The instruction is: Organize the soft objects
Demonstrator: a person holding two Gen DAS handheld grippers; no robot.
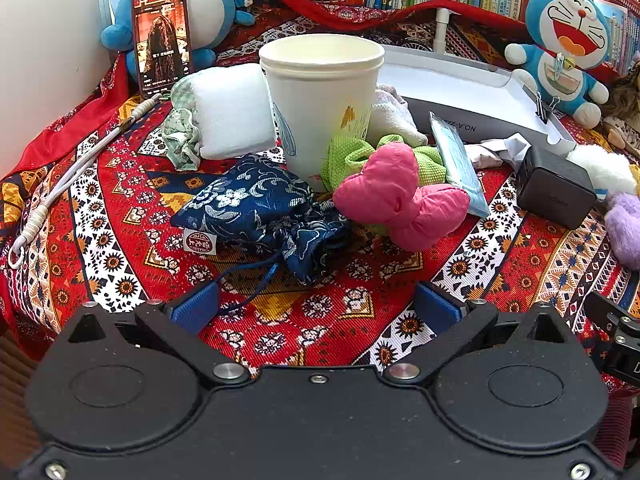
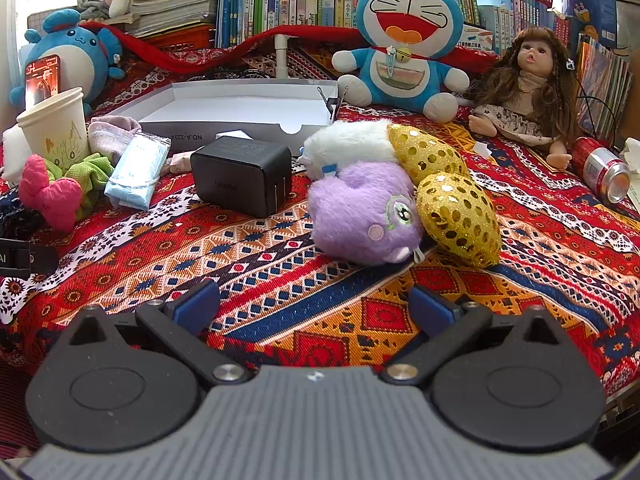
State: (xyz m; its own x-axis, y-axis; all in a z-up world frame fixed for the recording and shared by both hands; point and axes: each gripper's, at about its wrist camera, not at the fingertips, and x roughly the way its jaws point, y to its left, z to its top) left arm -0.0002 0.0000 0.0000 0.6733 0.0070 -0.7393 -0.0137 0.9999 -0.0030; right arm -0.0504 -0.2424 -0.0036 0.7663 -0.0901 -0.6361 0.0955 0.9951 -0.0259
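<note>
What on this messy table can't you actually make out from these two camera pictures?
- Left wrist view: inside of the paper cup, seen from the side; its wall hides any contents.
- Left wrist view: the green scrunchie, largely covered by the pink bow.
- Right wrist view: the blue drawstring pouch is cut off at the left edge.
- Both views: print on the black charger is too small to read.
</note>
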